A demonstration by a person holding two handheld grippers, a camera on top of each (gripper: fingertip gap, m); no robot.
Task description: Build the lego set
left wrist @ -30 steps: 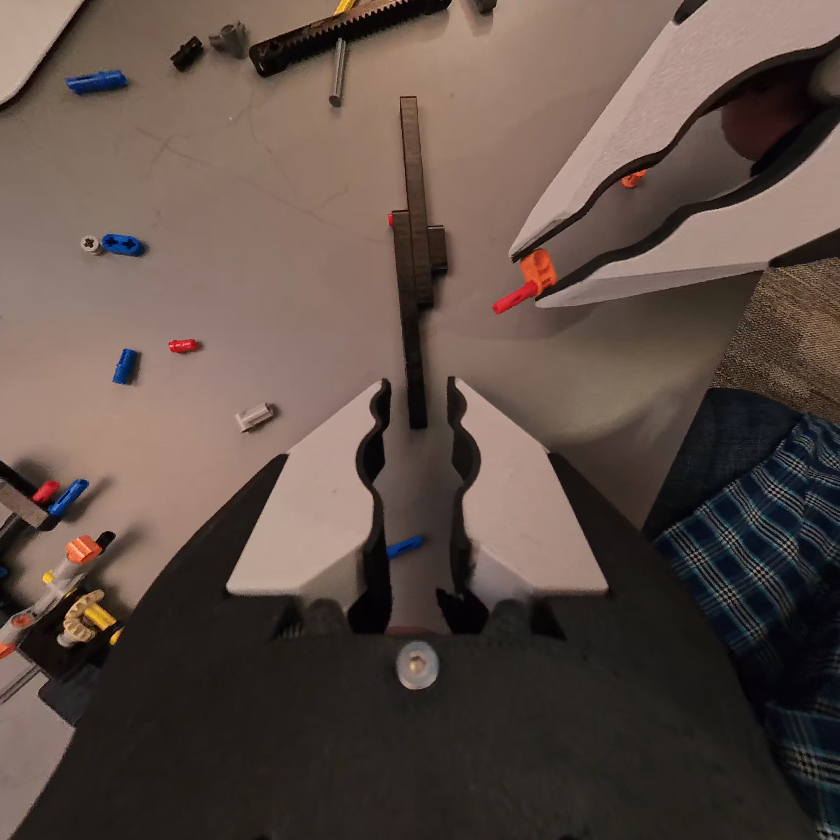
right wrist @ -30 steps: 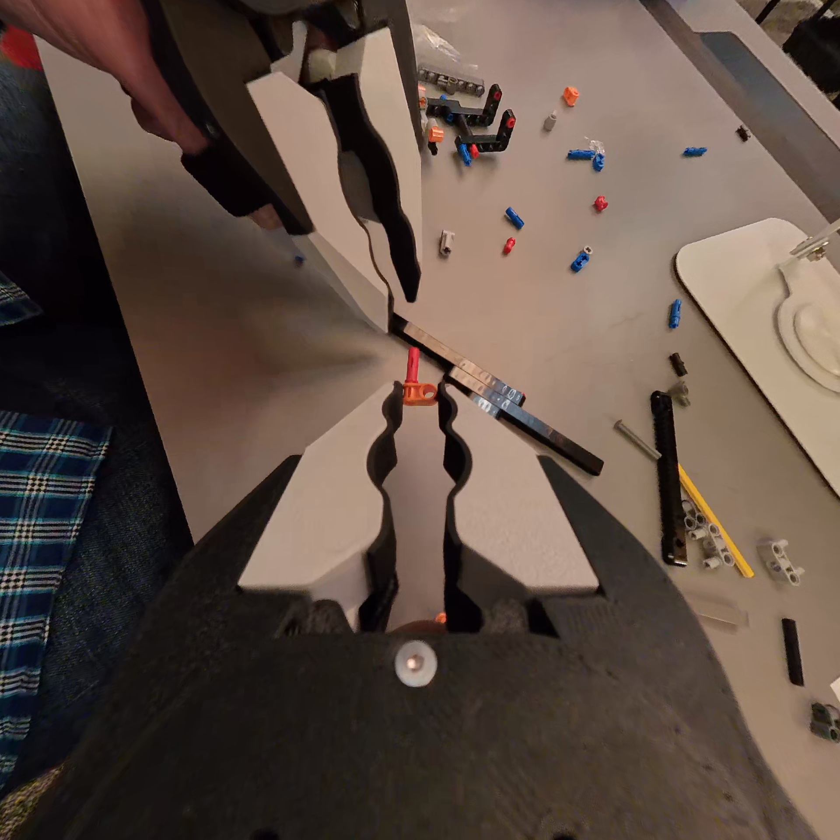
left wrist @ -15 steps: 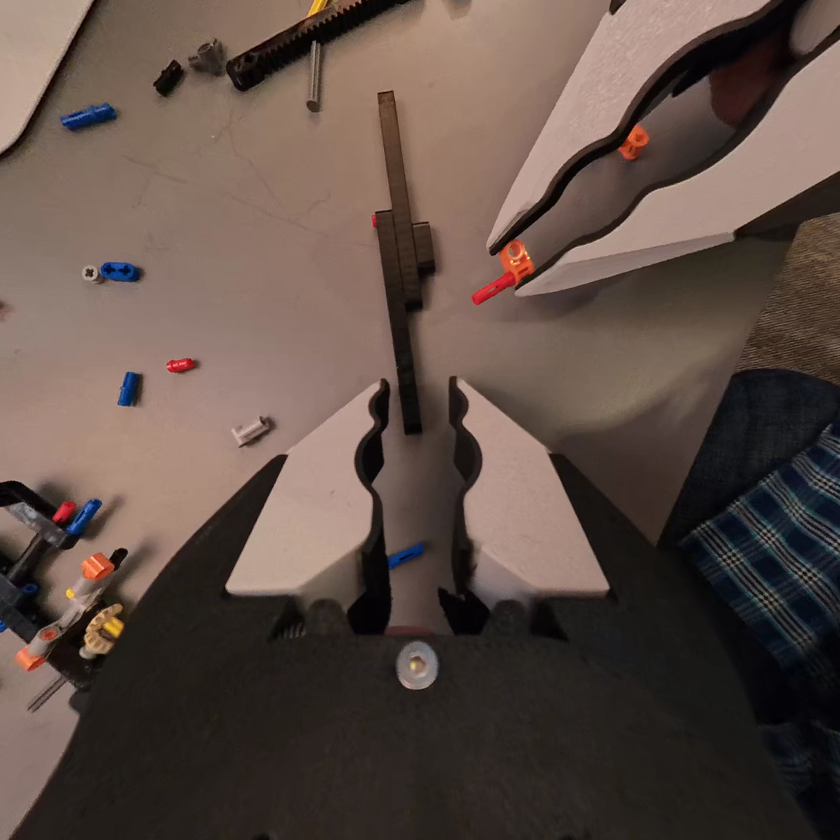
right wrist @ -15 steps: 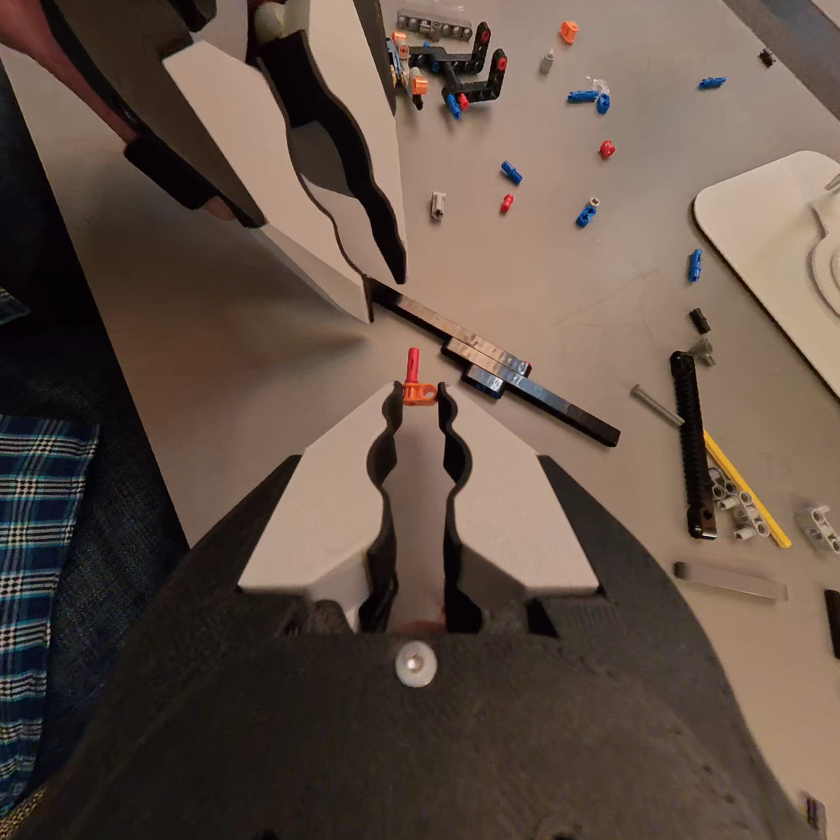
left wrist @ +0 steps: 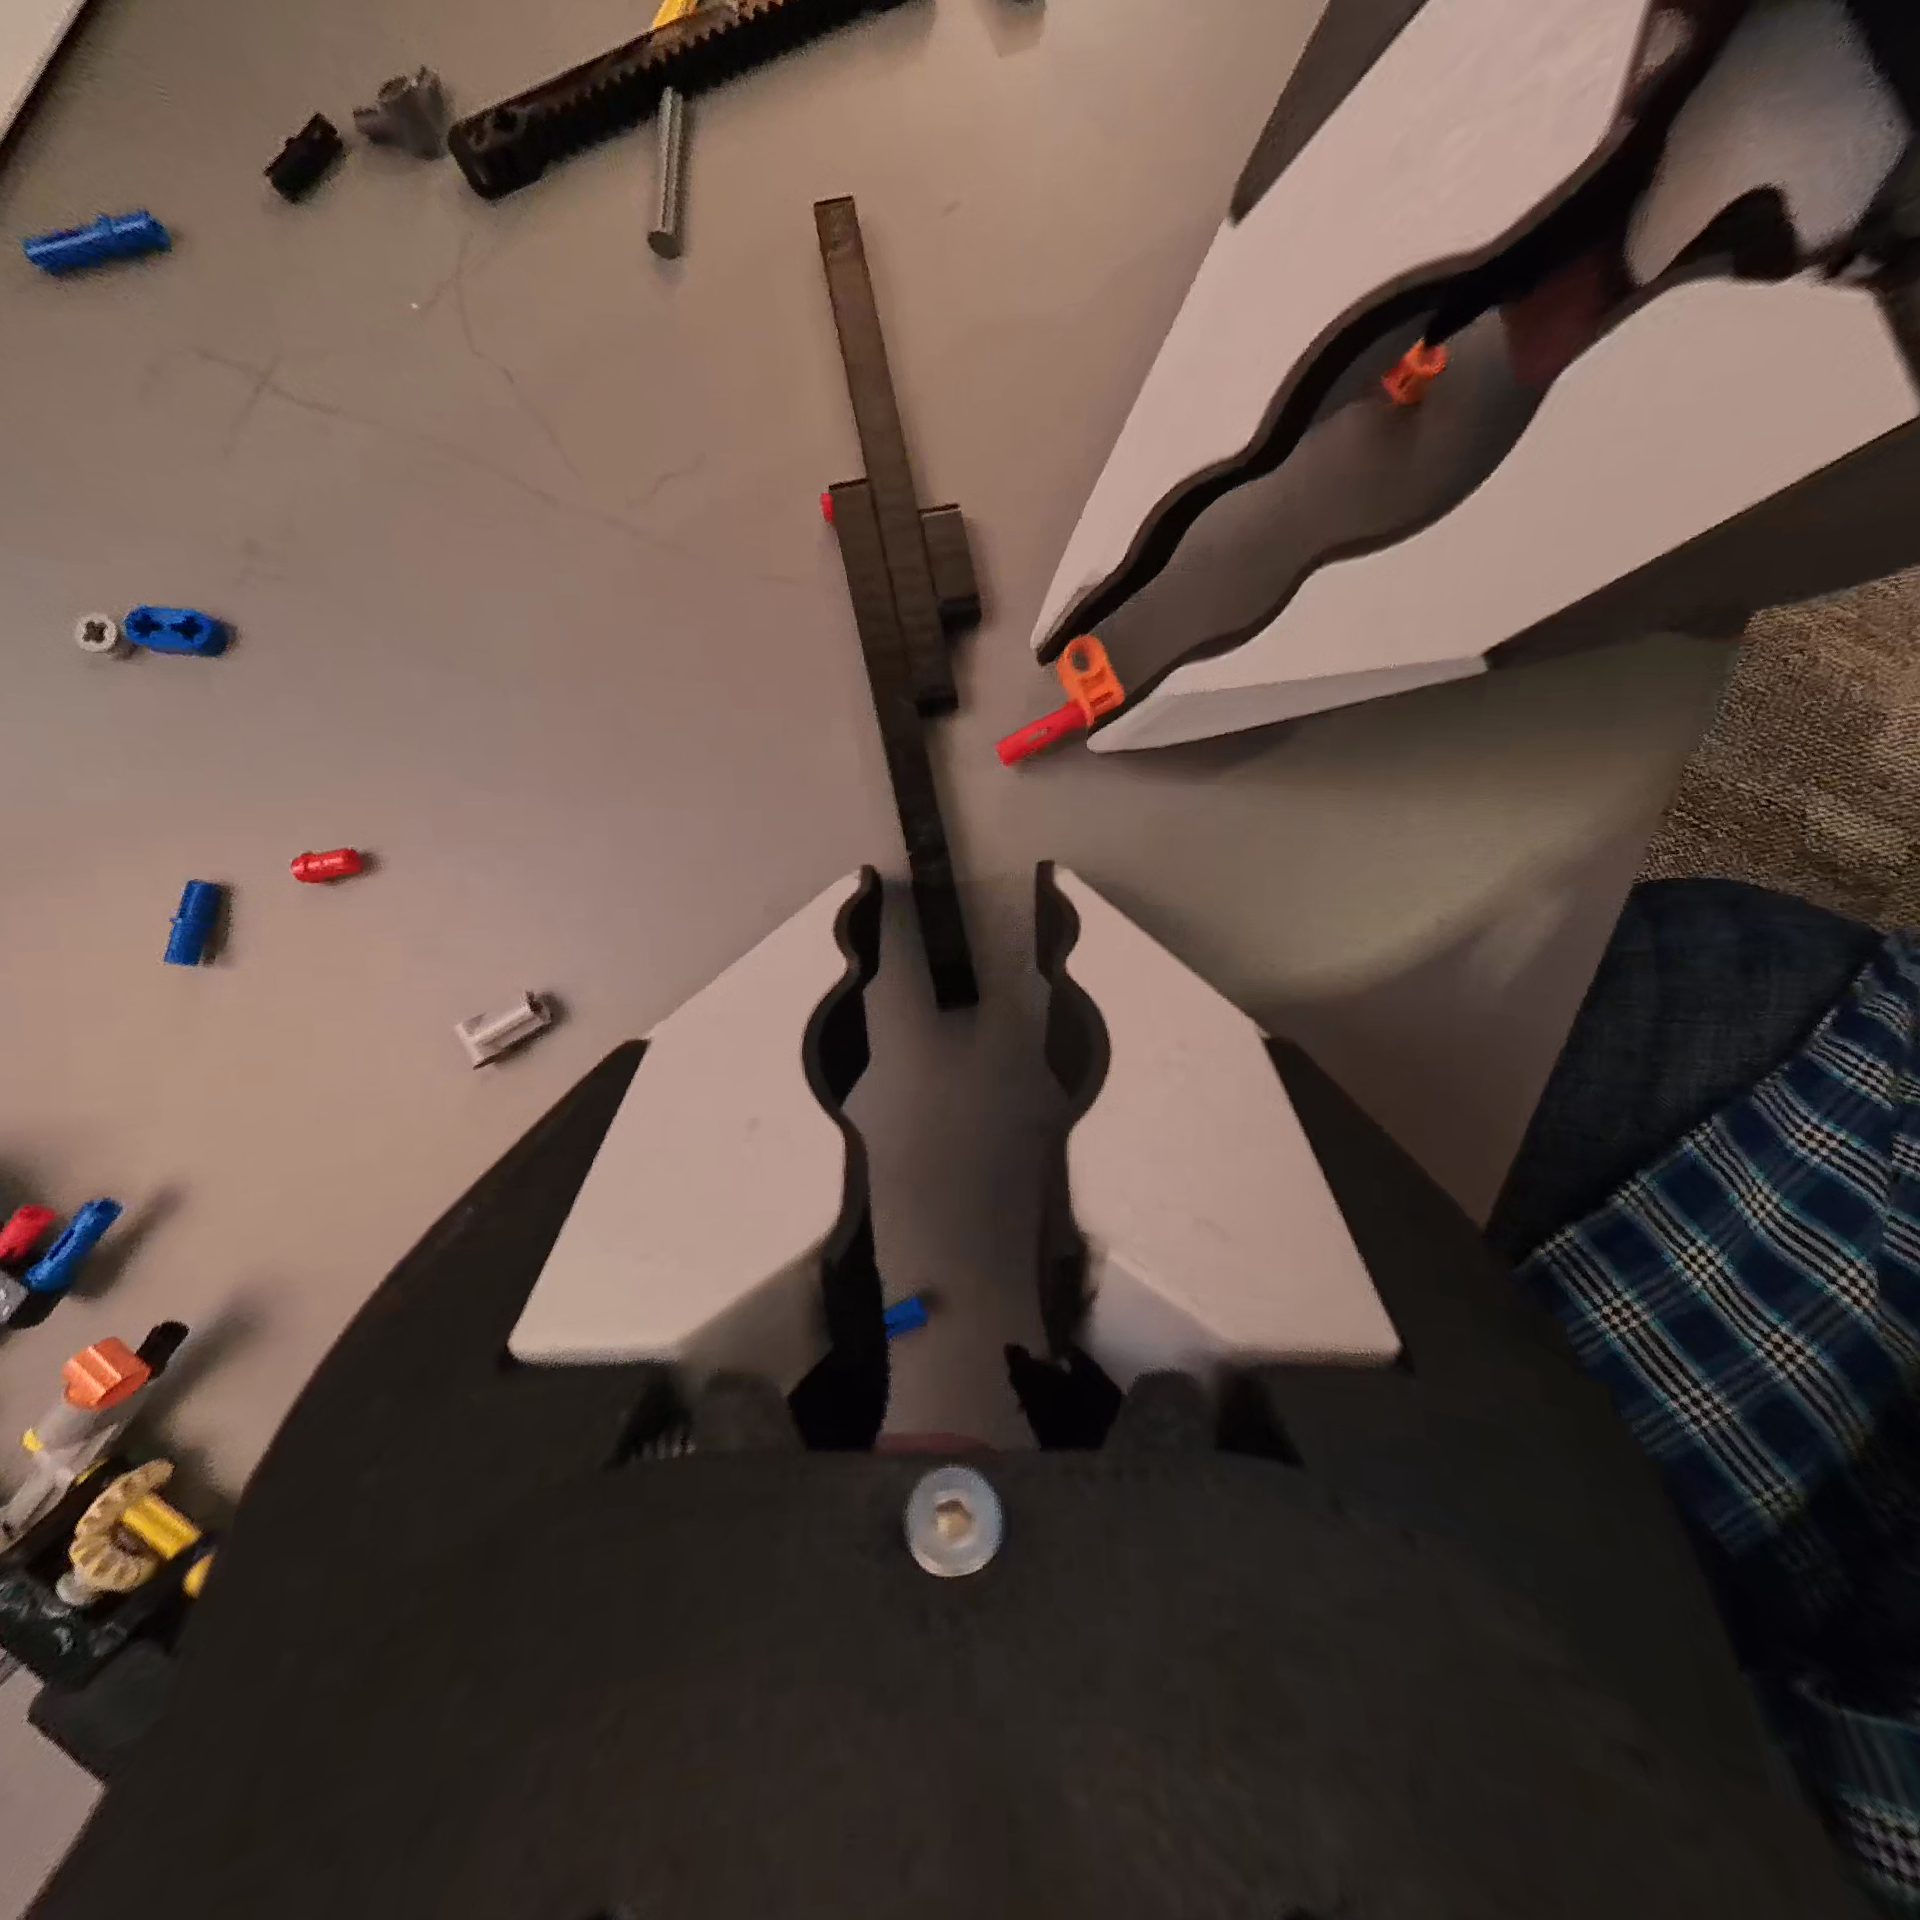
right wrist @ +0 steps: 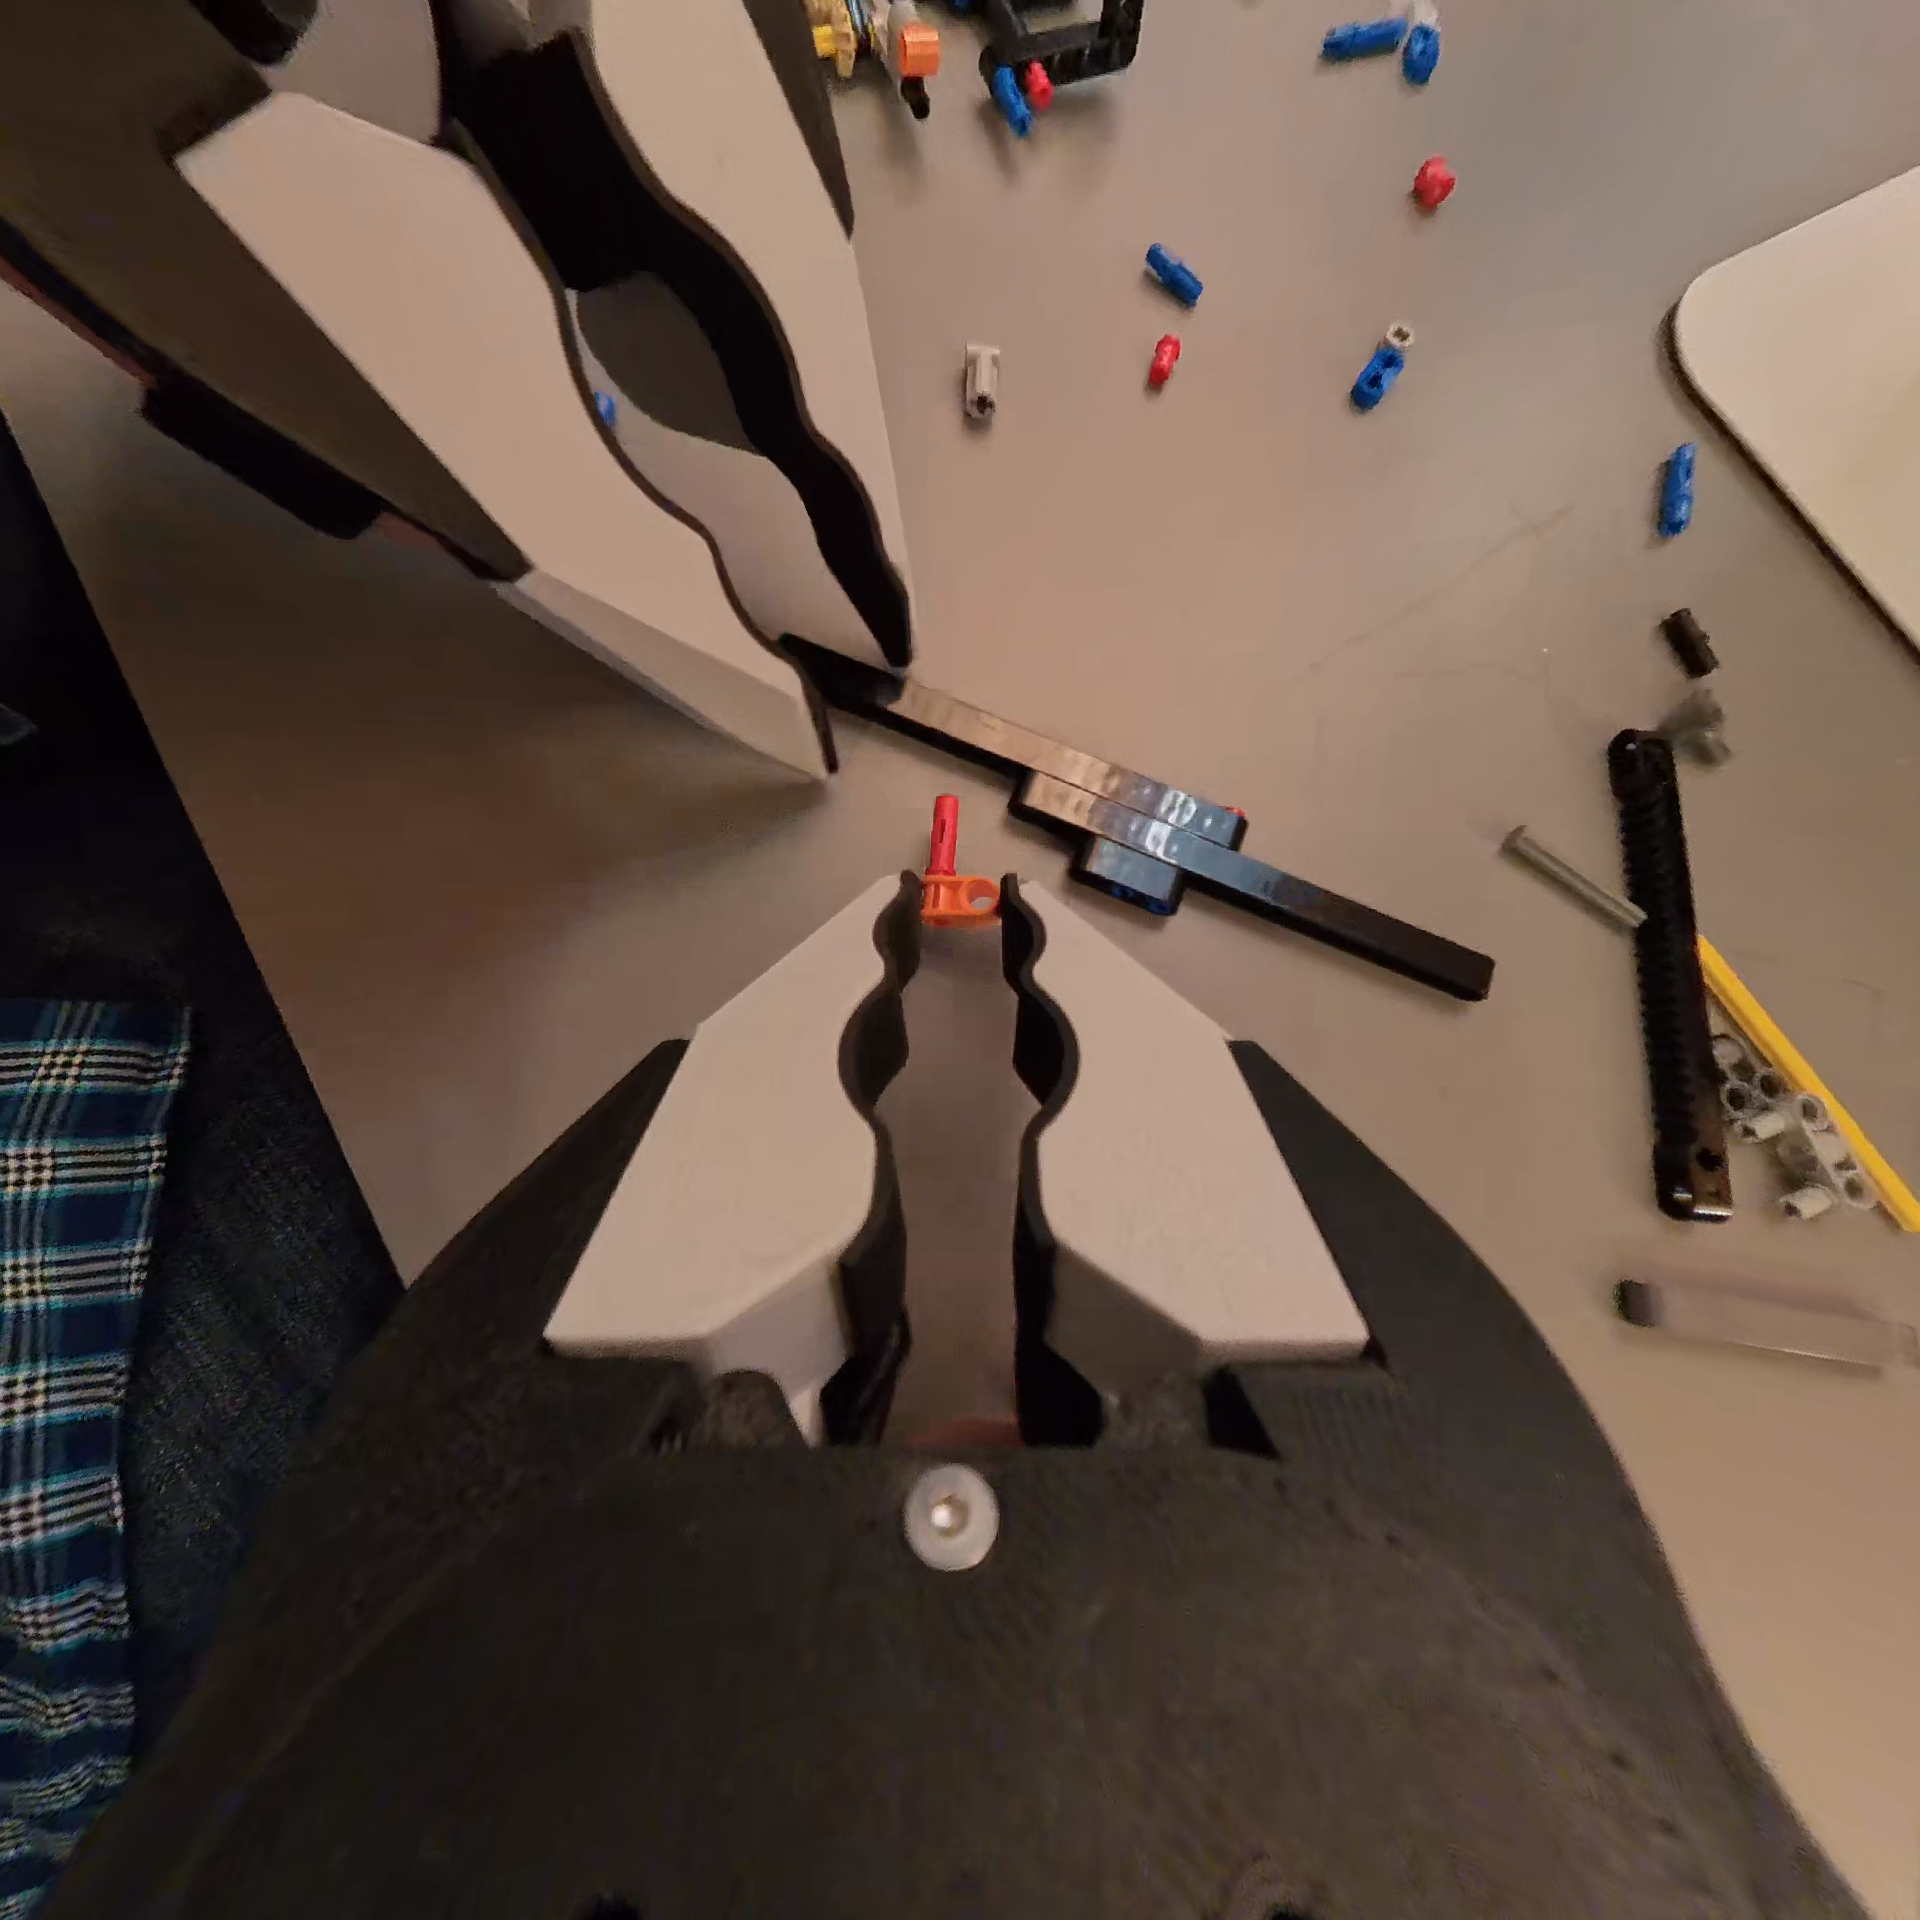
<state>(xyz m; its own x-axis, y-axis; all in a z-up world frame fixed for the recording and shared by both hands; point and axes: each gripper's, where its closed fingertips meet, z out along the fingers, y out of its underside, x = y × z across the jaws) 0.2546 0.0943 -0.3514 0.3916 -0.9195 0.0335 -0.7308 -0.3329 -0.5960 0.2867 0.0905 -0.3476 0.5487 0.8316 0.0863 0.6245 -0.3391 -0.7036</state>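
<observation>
A black beam assembly (left wrist: 891, 582), a long beam with shorter beams pinned at its middle, lies flat on the grey table. My left gripper (left wrist: 956, 883) is open, and its fingers straddle the near end of the long beam without touching it. My right gripper (right wrist: 961, 894) is shut on a small orange connector (right wrist: 961, 900) with a red pin (right wrist: 943, 831) sticking forward. The pin tip hovers just short of the beam assembly (right wrist: 1143, 821). In the left wrist view the right gripper (left wrist: 1081, 691) comes in from the right with the connector (left wrist: 1088, 677) at its tips.
Loose blue pins (left wrist: 192, 923), a red pin (left wrist: 324, 864) and a grey piece (left wrist: 504, 1029) lie on the left. A black gear rack (right wrist: 1668, 977), a yellow strip and a grey axle (right wrist: 1569, 875) lie beyond. A white tray (right wrist: 1818, 416) is at the far side. A partly built model (left wrist: 99, 1455) lies at the left edge. Some 4 cm of space lies between my two pairs of fingers. The grey piece (left wrist: 504, 1029) is about 7 cm from my left fingertips. My right wrist view (right wrist: 980, 370) looks at it from another angle.
My right gripper has moved closer to the black beam assembly with the orange connector and red pin. My left gripper has stayed open around the beam's end.
</observation>
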